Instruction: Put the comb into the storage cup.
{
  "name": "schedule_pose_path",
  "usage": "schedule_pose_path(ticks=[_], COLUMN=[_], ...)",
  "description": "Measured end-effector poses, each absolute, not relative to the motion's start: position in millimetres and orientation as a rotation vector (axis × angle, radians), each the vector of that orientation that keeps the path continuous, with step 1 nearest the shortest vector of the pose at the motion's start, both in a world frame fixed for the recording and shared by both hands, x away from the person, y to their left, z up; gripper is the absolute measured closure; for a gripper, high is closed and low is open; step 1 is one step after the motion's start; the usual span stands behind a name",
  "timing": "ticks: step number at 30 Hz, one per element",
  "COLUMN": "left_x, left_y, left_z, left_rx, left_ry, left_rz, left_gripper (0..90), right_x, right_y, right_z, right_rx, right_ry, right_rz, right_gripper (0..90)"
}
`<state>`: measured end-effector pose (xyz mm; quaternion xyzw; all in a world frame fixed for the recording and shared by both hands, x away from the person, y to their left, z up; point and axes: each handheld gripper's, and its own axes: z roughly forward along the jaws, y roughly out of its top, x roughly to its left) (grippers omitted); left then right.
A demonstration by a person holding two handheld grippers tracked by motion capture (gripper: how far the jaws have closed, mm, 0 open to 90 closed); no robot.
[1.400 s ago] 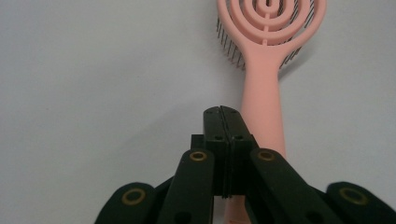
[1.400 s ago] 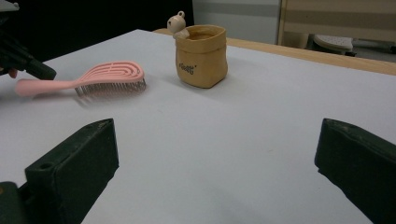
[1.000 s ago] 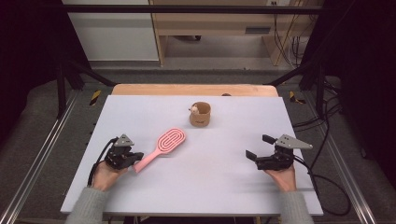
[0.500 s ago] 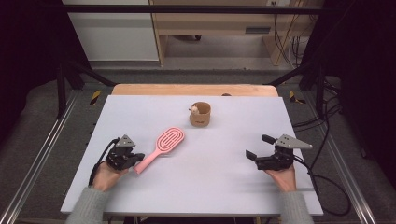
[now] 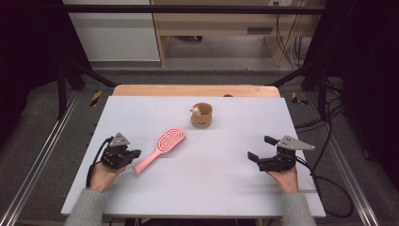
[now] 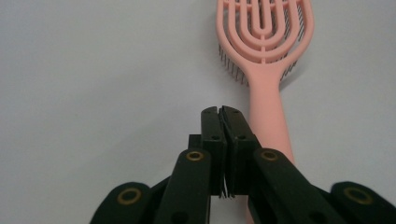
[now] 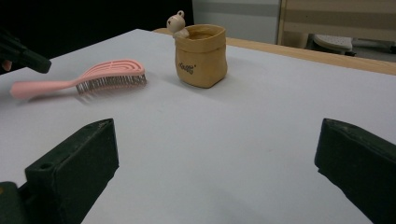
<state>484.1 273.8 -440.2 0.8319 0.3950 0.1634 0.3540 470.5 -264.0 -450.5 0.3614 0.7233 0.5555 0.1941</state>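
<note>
A pale grey table spans the high view, with a strip of bare wood along its far edge. On it, ordered by size:

The right gripper rests near the table's right side, held in the person's right hand. Its jaws stand spread wide apart with nothing between them; in the right gripper view the two black jaws rise at the lower corners and bare tabletop lies between.

The left gripper rests near the table's left side, held in the left hand. In the left gripper view its jaws are pressed together, with only a hairline slit between the pads, and they pinch nothing.

The pink hairbrush lies flat, left of centre, bristles down, its slotted oval head pointing away toward the table's middle and its handle running back toward the left gripper. The handle end lies just beside the closed jaws, on their right in the left gripper view; whether it touches them cannot be told.

A small tan pouch-shaped pot stands upright behind the brush, well apart from both grippers. A little pale figure peeks over its rim.
</note>
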Motion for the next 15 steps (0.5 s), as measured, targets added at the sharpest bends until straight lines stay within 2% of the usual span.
schedule_pose_path(ticks=[4, 9, 15], left_x=[482, 480, 479], left_y=[277, 276, 278], left_z=[-434, -430, -426], left_rx=[2.105, 2.074, 2.015], left_ry=[1.021, 1.034, 1.070], left_rz=[0.438, 0.484, 0.498], left_gripper=[78.3, 57.6, 36.8], right_x=[471, 471, 471], right_y=[-264, -264, -264], right_z=[-451, -451, -451], right_rx=[1.012, 1.013, 1.013], right_ry=[2.028, 2.029, 2.029], right_rz=[1.560, 1.557, 1.557], right_gripper=[0.3, 0.3, 0.3])
